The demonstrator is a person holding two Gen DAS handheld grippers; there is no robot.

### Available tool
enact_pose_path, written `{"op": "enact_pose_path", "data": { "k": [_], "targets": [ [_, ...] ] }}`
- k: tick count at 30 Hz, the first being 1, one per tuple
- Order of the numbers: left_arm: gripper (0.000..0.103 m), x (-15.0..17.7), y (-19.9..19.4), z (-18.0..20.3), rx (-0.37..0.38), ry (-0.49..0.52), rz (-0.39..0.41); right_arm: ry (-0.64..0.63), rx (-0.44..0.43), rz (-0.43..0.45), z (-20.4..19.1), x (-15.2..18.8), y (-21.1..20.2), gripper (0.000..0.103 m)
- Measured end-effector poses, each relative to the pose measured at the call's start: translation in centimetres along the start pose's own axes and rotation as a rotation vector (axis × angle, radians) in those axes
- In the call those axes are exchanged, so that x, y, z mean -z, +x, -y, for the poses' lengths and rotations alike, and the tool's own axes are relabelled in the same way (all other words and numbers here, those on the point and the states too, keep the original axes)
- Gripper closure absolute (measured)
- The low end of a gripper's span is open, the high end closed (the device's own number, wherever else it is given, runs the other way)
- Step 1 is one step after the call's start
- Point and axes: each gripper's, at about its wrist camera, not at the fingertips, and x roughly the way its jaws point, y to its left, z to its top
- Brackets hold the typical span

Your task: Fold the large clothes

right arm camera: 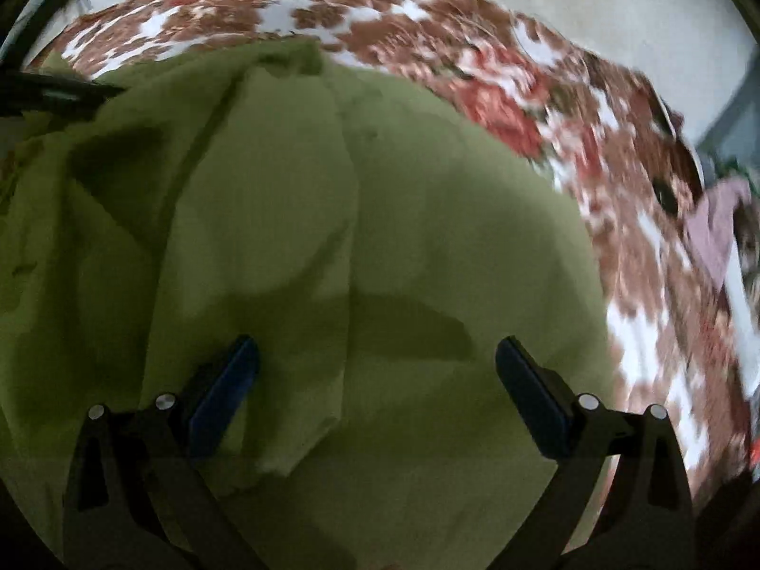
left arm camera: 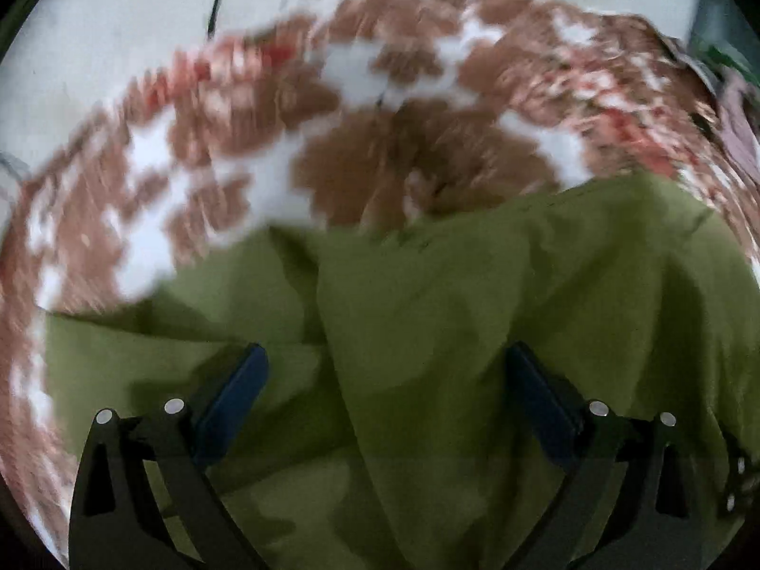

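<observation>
Left wrist view: a green garment [left arm camera: 451,332] is seen low in frame on a flowered cloth [left arm camera: 237,118]; left tongs [left arm camera: 384,361] and right tongs [right arm camera: 375,356] are held wide apart.

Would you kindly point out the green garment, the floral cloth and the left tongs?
green garment [right arm camera: 427,237]: right wrist view, flat middle.
floral cloth [left arm camera: 418,156]: left wrist view, brown patch.
left tongs [left arm camera: 384,356]: left wrist view, between its open fingertips.

We are seeing a brown-red floral spread [right arm camera: 498,71] carrying a rumpled green garment [right arm camera: 380,237] lying directly on it.
</observation>
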Motion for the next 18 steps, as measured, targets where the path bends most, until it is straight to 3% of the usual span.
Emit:
{"op": "enact_pose_path", "data": {
  "k": [4,10,12,15,18],
  "targets": [
    [0.004,1.3,2.1,1.2,-0.04,0.081,0.02,0.018,0.012,-0.011,-0.5,1.5,-0.6,0.005],
    [0.004,1.7,1.1,0.9,-0.055,0.031,0.027,0.026,0.009,-0.036,-1.2,2.7,-1.1,0.005],
    [0.006,1.8,-1.0,0.9,-0.04,0.018,0.052,0.051,-0.021,-0.054,-0.8,2.2,-1.6,0.005],
    [0.006,3.4,-6.5,0.9,0.046,-0.011,0.128,0.092,-0.059,-0.022,-0.1,1.4,-3.8,0.005],
    [0.006,6.4,-9.9,1.8,0.099,-0.009,0.134,0.067,-0.079,0.001,-1.1,0.7,-5.3,0.005]
  ]
}}
